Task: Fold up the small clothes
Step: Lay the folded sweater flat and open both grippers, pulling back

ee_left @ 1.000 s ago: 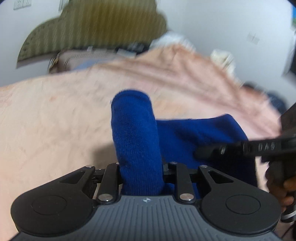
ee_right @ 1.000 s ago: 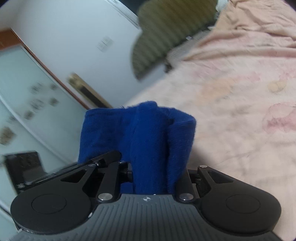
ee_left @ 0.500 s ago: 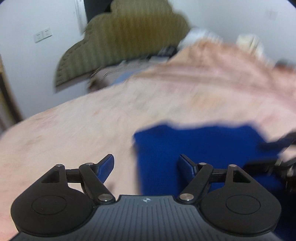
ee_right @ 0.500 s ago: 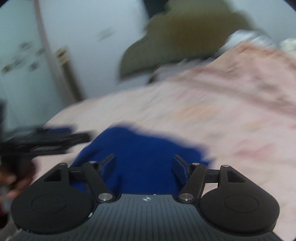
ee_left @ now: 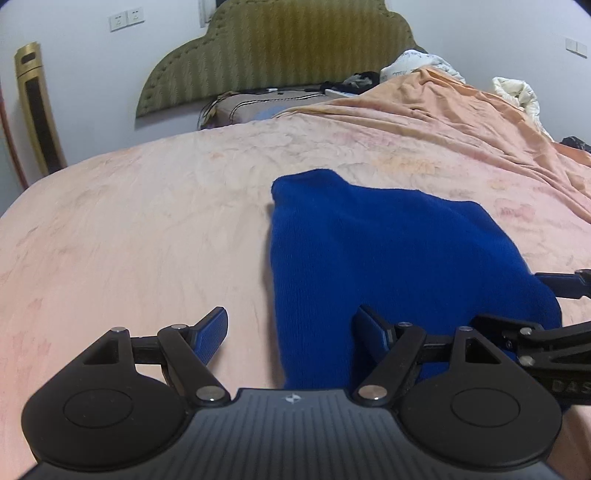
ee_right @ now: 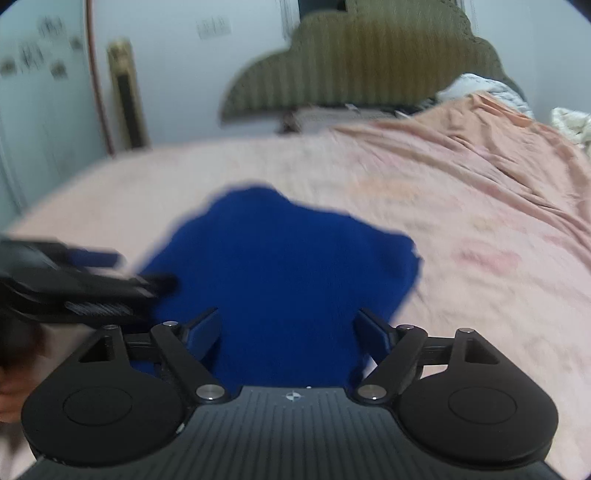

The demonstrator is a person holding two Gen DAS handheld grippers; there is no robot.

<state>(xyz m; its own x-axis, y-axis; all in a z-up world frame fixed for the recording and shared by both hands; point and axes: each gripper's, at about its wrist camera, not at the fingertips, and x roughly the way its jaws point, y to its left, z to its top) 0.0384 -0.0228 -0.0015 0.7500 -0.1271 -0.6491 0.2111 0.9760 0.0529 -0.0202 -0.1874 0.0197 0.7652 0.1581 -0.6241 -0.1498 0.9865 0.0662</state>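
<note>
Left wrist view: left gripper [ee_left: 291, 332] tilted down, spread, empty over blue garment [ee_left: 388, 258]; right gripper [ee_right: 288, 332] likewise, jaws widening.

- You have one blue knitted garment [ee_left: 388, 251] lying on the bed [ee_left: 147, 229].
- You hold two tools: the left tool [ee_left: 291, 332] and the right tool [ee_right: 288, 332], each with two fingers.
- One padded olive headboard [ee_left: 280, 48] stands behind the bed.
- One peach blanket [ee_left: 461, 122] covers it.
- One gold-framed upright unit [ee_left: 37, 107] stands by the wall.
- Two wall socket plates [ee_left: 126, 20] sit side by side.
</note>
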